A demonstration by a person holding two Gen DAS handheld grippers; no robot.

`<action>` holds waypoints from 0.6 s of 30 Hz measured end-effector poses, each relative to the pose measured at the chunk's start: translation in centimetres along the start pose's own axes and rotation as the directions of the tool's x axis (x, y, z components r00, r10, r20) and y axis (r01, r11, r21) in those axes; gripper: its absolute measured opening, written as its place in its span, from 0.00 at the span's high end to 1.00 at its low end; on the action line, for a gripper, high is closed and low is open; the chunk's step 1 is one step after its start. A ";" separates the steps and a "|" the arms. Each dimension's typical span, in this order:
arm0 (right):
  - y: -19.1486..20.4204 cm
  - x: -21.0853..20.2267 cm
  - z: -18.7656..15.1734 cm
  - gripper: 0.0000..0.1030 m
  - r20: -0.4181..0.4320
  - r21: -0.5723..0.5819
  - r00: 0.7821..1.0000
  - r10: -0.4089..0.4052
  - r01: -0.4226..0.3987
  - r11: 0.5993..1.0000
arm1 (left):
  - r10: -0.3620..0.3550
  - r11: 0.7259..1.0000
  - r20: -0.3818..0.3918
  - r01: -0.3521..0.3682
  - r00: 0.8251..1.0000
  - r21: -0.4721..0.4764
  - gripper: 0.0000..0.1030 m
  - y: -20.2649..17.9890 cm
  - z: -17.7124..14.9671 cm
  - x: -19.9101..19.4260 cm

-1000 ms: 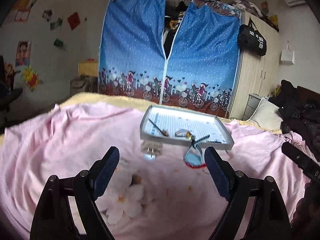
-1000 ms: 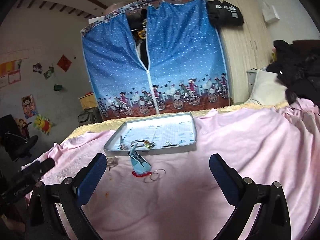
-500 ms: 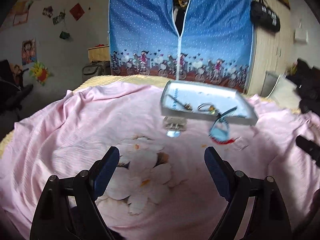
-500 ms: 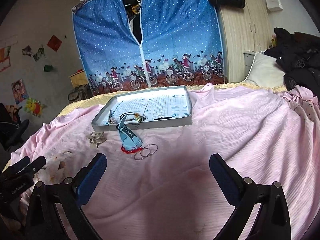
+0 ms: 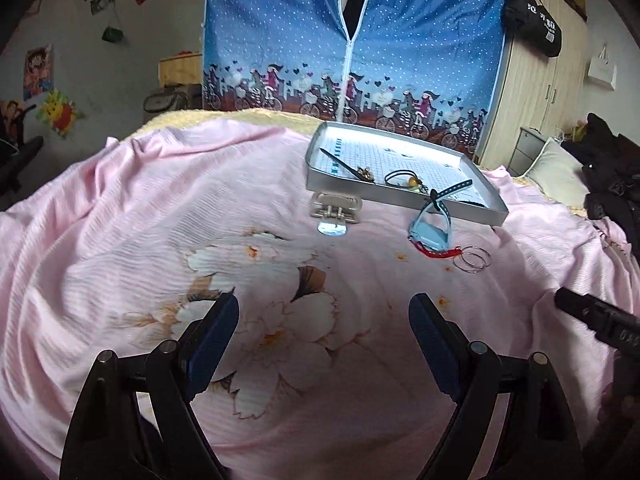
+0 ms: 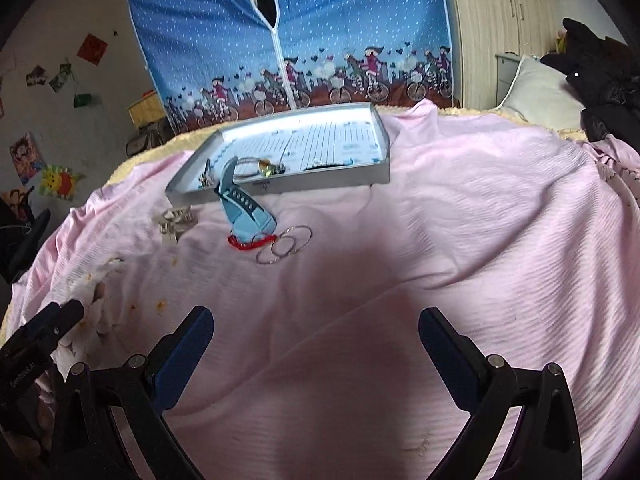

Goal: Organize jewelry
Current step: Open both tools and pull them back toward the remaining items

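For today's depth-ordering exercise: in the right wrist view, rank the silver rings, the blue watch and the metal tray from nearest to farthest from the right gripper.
1. Silver rings: on the pink sheet, ahead and left of the right gripper.
2. Blue watch: just behind the rings, strap leaning on the tray.
3. Metal tray: farthest, beyond both.

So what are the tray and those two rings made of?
The tray looks like thin metal: grey, smooth walls with a dull sheen, though it could be coated card. The rings look like silvery metal wire, thin and shiny.
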State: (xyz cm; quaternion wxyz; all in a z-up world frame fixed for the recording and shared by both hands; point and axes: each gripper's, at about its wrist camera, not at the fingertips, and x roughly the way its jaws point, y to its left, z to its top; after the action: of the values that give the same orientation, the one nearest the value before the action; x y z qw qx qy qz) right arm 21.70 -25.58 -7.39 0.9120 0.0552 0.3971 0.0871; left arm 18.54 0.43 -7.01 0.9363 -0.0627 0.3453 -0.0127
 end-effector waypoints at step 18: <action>3.3 7.6 3.6 0.16 -0.004 -0.255 0.996 0.089 -0.087 0.963 | -0.055 0.998 -0.196 0.047 0.979 -0.045 0.19 2.6 6.3 8.2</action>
State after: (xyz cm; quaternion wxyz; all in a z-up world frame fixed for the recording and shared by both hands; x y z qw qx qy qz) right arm 29.02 -20.97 -9.79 0.9082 -0.0447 0.3762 0.1777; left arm 28.79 3.18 -7.83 0.8954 -0.0890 0.4348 -0.0360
